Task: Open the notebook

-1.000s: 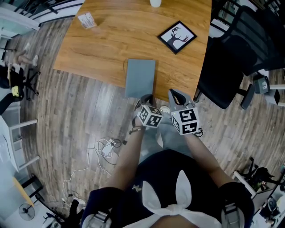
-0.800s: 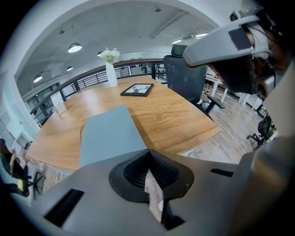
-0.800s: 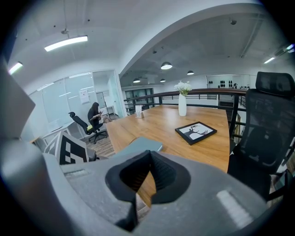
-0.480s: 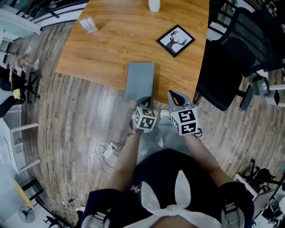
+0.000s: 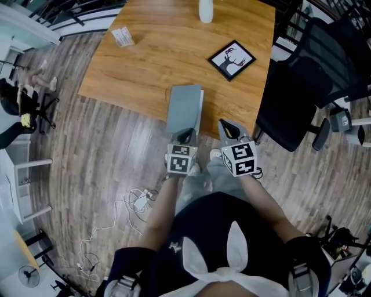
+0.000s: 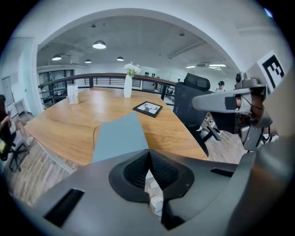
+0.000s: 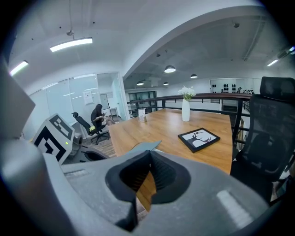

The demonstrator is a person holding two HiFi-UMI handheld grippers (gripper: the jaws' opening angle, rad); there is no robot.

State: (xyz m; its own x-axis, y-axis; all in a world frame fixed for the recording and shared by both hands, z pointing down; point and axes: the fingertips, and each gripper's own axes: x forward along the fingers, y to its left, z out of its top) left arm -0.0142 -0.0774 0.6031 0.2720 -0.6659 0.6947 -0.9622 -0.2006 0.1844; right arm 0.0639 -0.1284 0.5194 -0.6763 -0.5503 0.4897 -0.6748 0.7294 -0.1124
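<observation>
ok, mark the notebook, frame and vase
notebook [image 5: 184,107], head view, middle of the grey cover
frame [image 5: 232,60], head view, on the deer print
vase [image 6: 127,86], left gripper view, white body

One bench [image 5: 145,69] in shot, and on it I count four things: one grey notebook [image 5: 184,110], one framed picture [image 5: 232,60], one white vase [image 5: 206,10] and one small printed card [image 5: 122,36]. Two grippers are in play, the left gripper [image 5: 184,137] and the right gripper [image 5: 227,127]. Off the bench, two black office chairs show clearly, a near chair [image 5: 301,75] and a far chair [image 5: 26,107] seating one person [image 7: 97,117], plus one tangle of white cable [image 5: 136,194] on the floor [image 5: 104,145].
</observation>
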